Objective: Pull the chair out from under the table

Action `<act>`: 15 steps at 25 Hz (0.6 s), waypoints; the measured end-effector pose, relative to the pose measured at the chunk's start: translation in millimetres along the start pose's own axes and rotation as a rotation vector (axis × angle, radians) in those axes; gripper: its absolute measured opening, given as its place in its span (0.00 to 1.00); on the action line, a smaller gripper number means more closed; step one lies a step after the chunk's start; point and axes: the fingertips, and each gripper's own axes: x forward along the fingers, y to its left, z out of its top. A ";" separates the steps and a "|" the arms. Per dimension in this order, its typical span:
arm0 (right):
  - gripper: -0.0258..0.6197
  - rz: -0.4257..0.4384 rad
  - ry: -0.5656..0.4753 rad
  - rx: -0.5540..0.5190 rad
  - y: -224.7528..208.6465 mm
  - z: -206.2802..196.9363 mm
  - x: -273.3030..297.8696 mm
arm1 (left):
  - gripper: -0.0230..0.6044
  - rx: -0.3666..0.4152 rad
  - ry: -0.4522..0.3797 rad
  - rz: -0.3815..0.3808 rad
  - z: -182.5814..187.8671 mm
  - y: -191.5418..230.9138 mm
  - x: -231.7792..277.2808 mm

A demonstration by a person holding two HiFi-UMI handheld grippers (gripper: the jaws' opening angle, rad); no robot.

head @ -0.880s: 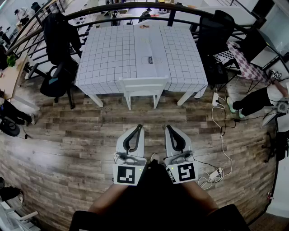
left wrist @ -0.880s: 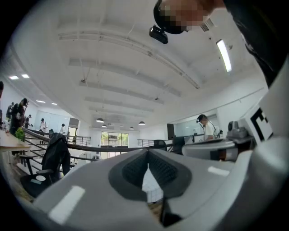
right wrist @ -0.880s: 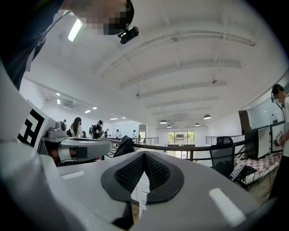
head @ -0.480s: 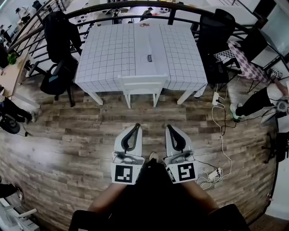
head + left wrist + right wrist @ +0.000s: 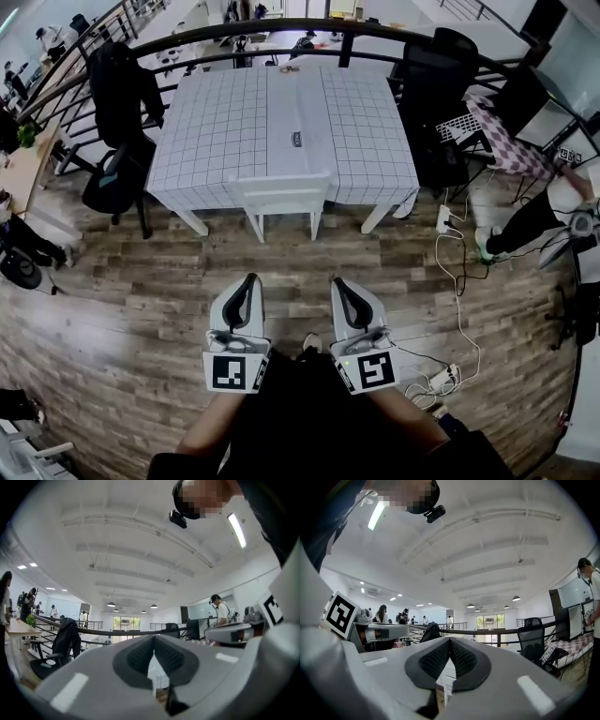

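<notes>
A white chair point(image 5: 283, 194) is tucked under the near edge of a white gridded table point(image 5: 216, 122), its backrest facing me. My left gripper point(image 5: 249, 278) and right gripper point(image 5: 337, 281) are held side by side over the wood floor, well short of the chair. Both are shut with nothing between the jaws. In the left gripper view the closed jaws point(image 5: 153, 654) point level towards the table, and the right gripper view shows its jaws point(image 5: 449, 644) closed the same way.
Black office chairs stand at the table's left point(image 5: 117, 173) and right point(image 5: 436, 84). A black railing point(image 5: 281, 28) runs behind the table. A power strip and white cables point(image 5: 459, 272) lie on the floor at right, near a seated person's legs point(image 5: 525, 216).
Both grippers have drawn back towards me and shifted a little left, and the view has tilted, so the table and chair sit slightly higher and further off.
</notes>
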 end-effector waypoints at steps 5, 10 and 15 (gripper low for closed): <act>0.04 0.019 0.009 0.014 -13.3 4.0 -8.6 | 0.05 0.011 0.026 -0.003 9.5 -16.4 6.6; 0.04 0.006 0.014 -0.009 -22.2 -11.6 -6.4 | 0.05 0.037 0.022 -0.059 -1.7 -19.7 22.3; 0.04 -0.019 0.019 -0.011 -60.7 -18.3 -3.1 | 0.05 0.046 0.020 -0.084 -5.4 -42.1 61.0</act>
